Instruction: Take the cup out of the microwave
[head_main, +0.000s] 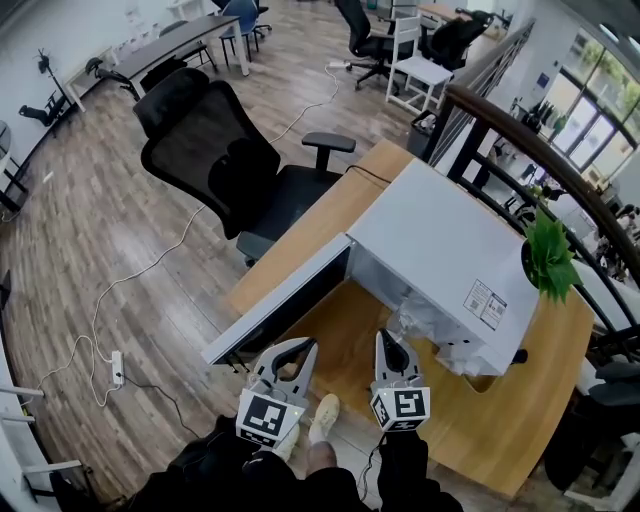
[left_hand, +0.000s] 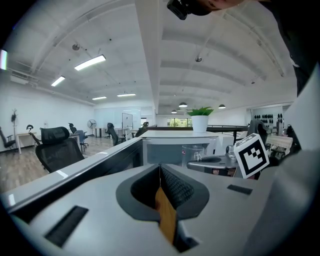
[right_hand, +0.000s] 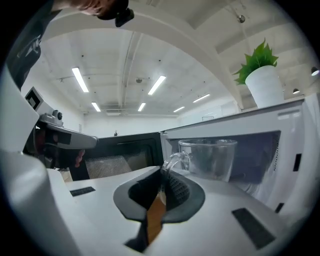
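my right tool is pinched tight on the handle of the clear glass cup, at the open white microwave's mouth. my left tool is closed, empty. left to do: draw the cup fully clear.

Two pale grey shells here, the left gripper and the right gripper, smooth and rounded. Each has a dark teardrop hollow lined with black ribbed pads, and narrow black slots mark the casing. At the rear of each is a marker cube in black-and-white squares. The person wears black sleeves and light-coloured shoes.
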